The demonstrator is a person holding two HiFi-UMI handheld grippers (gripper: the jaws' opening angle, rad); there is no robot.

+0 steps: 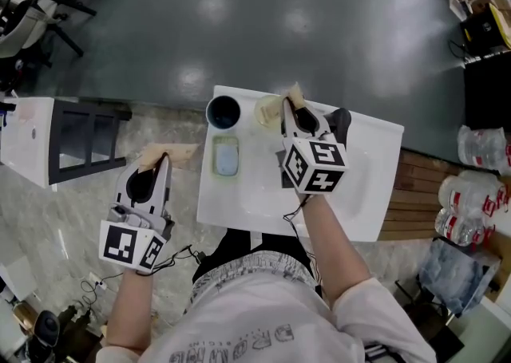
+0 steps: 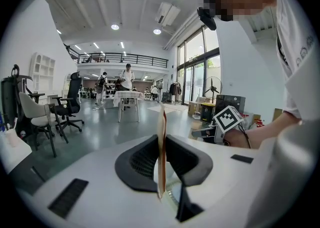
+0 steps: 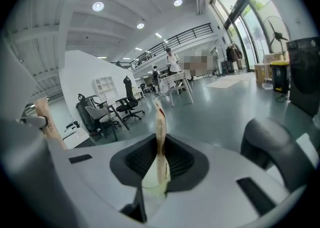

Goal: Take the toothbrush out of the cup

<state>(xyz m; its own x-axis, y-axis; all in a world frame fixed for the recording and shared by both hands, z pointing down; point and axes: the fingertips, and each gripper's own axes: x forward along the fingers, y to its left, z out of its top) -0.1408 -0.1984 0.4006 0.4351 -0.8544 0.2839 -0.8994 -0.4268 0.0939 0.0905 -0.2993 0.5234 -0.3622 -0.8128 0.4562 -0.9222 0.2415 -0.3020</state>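
Smooth dark floor [image 1: 279,18] with soft reflections of lamps lies around a white bench [image 1: 375,154], which has a flat, glossy top with rounded corners. At the far edge of the bench stand two round things side by side: a dark blue cup [image 1: 223,112] with a dark inside, and just to its right a pale yellow cup [image 1: 263,112]. In front of the blue cup lies a small rectangular dish [image 1: 226,155], light green with a bluish middle. The right claw [image 1: 294,98] reaches over the yellow cup. In its own view the two beige jaws of the right claw [image 3: 160,122] are pressed flat together above the pale rim. The toothbrush I cannot make out in any view, so I cannot tell if it is in the cup. The left claw [image 1: 164,155] is held to the left of the bench, over a mottled grey, stone-like surface [image 1: 48,218]. Its jaws [image 2: 162,122] are also clenched together, with nothing between them. Each claw carries a cube with black and white square markers [image 1: 315,166].
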